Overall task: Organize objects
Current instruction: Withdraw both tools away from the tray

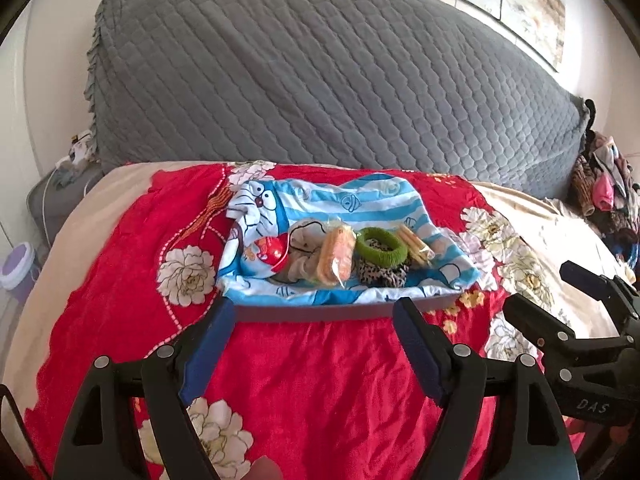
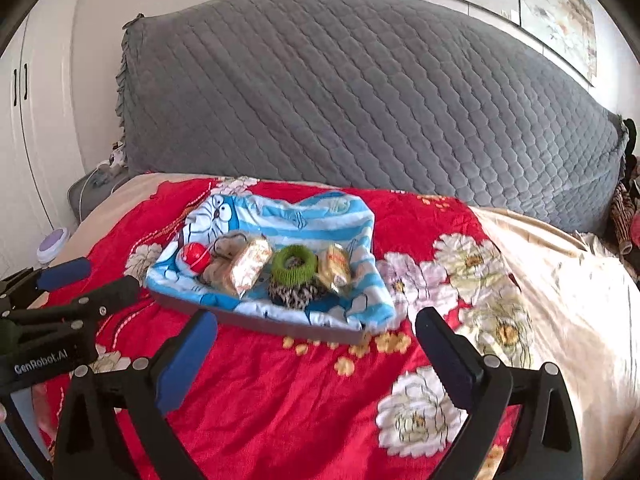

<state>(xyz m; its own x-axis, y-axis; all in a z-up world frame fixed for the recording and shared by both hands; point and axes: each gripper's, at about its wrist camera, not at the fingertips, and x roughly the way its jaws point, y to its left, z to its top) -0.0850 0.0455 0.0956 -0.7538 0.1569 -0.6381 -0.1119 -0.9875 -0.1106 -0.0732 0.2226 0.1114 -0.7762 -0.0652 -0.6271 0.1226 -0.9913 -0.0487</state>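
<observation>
A flat tray (image 1: 344, 312) covered by a blue-striped cartoon cloth (image 1: 320, 200) lies on the red flowered bedspread. On it sit a red round toy (image 1: 276, 254), a beige scrunchie (image 1: 300, 240), a wrapped biscuit pack (image 1: 336, 256), a green hair tie (image 1: 382, 246) on a leopard scrunchie (image 1: 380, 274), and a wrapped pack of stick biscuits (image 1: 416, 246). My left gripper (image 1: 316, 320) is open and empty, just before the tray's near edge. My right gripper (image 2: 316, 332) is open and empty, near the tray's (image 2: 260, 322) front right corner. The same items show in the right wrist view, with the green hair tie (image 2: 294, 266) in the middle.
A grey quilted headboard (image 1: 320, 80) rises behind the bed. A pile of clothes (image 1: 608, 200) lies at the far right. A bedside stand with cables (image 1: 68, 176) and a purple-lidded tub (image 1: 18, 266) are at the left. White wardrobe doors (image 2: 24, 140) stand at the left.
</observation>
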